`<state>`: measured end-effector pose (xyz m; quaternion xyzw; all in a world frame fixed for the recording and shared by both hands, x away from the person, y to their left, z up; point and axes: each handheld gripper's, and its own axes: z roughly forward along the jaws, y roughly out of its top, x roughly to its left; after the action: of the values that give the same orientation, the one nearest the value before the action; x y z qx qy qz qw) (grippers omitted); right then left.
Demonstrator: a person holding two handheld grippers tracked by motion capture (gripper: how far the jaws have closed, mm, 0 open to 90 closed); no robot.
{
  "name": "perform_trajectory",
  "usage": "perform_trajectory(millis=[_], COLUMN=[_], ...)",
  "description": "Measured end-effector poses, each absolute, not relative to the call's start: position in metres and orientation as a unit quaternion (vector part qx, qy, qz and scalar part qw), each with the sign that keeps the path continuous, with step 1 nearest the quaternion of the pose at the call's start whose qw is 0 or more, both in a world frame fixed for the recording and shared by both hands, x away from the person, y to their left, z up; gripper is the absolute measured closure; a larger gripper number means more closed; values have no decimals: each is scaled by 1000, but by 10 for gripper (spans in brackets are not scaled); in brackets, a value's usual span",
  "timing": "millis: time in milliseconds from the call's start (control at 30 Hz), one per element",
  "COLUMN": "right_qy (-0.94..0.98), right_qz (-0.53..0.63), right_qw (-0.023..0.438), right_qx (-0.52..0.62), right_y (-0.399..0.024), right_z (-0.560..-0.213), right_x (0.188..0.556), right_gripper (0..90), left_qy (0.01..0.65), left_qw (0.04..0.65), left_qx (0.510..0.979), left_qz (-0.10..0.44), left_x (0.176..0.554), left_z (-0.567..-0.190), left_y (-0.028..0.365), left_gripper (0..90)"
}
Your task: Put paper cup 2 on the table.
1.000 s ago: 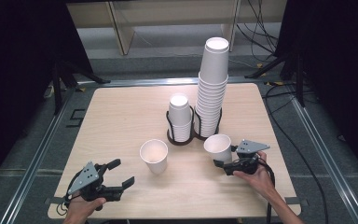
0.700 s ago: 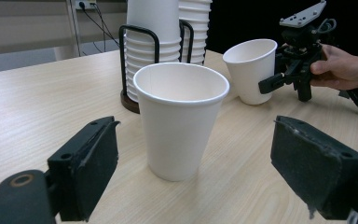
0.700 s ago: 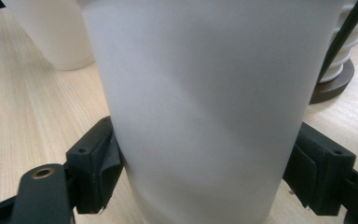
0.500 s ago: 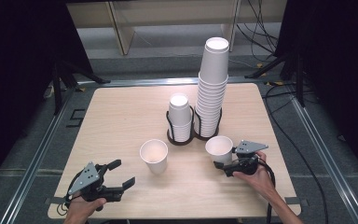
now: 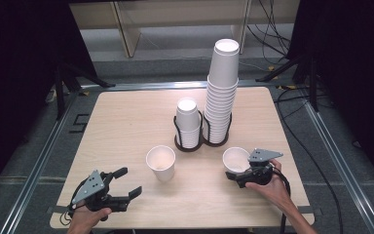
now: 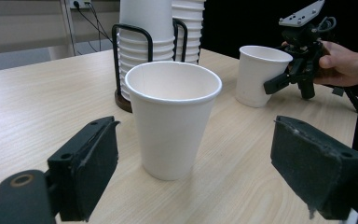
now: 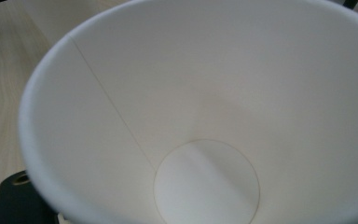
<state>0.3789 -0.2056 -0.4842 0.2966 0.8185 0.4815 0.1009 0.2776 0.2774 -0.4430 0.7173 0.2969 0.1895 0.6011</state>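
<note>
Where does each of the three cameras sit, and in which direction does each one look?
High view: above the person's side, looking forward and down on the wooden table; both hands show, with the left tongs and right tongs.
Left gripper view: rides the left tongs, looking level across the table at the near paper cup; its own open jaws show.
Right gripper view: rides the right tongs, looking down into the held paper cup.
Shared: the high and left gripper views both show the cup holder.
</note>
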Motion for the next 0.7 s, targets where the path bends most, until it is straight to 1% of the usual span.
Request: perform_trajectory(millis=[133, 167, 267, 300, 333, 467, 500, 533, 633, 700], right_qy=[819, 817, 820, 821, 823, 825, 826, 826, 827, 827], right_qz=[476, 476, 471, 464, 461, 457, 452, 455, 448, 441], right_qw=[102, 95, 105, 102, 102, 82, 98, 88, 104, 104], right_qx=[304, 313, 308, 316, 315, 321, 321, 322, 323, 333], right_y=[-212, -213, -220, -222, -225, -235, -237, -240, -244, -247], right_z=[-487, -486, -487, -486, -486, -484, -483, -484, -485, -483], right_x=[377, 376, 374, 370, 367, 357, 355, 353, 347, 341], right_gripper=[151, 152, 152, 152, 152, 153, 153, 153, 153, 153], left_qy=[296, 296, 298, 299, 304, 305, 306, 307, 307, 309], left_qw=[602, 601, 605, 604, 590, 589, 589, 588, 585, 584], left_qx=[717, 718, 714, 715, 724, 724, 723, 723, 725, 725], left_qz=[188, 189, 188, 187, 190, 190, 191, 191, 194, 195], left_x=[277, 277, 278, 278, 277, 277, 276, 276, 276, 275], left_z=[-443, -443, -444, -444, -443, -443, -444, -444, -444, -444], left_y=[277, 277, 276, 276, 278, 278, 278, 278, 280, 281], left_gripper=[148, 148, 148, 148, 148, 148, 148, 148, 148, 148])
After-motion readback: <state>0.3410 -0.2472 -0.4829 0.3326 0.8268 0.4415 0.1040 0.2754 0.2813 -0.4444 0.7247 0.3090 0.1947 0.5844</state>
